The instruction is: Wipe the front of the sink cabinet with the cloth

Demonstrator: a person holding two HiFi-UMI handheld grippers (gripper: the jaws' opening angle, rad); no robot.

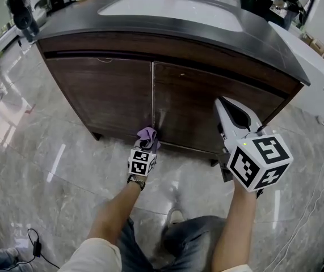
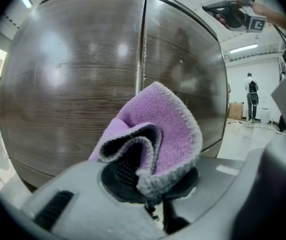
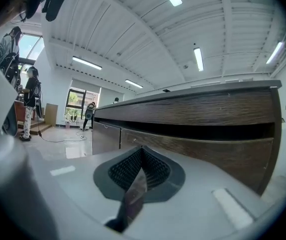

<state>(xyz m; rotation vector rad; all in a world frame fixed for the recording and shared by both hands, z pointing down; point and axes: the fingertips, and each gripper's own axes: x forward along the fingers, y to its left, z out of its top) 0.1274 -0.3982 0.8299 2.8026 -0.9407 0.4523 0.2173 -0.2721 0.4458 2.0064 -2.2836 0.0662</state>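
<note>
Low down, the left gripper (image 1: 146, 147) has its jaws closed on a folded purple cloth (image 2: 170, 126), which sticks out past the tips. The cloth is just in front of the sink cabinet (image 1: 105, 92), near the bottom of the gap (image 1: 152, 89) between the two doors; whether it touches the wood cannot be seen. The right gripper (image 3: 141, 160) is higher, before the right door (image 1: 198, 103), its jaws pressed together with nothing between them
</note>
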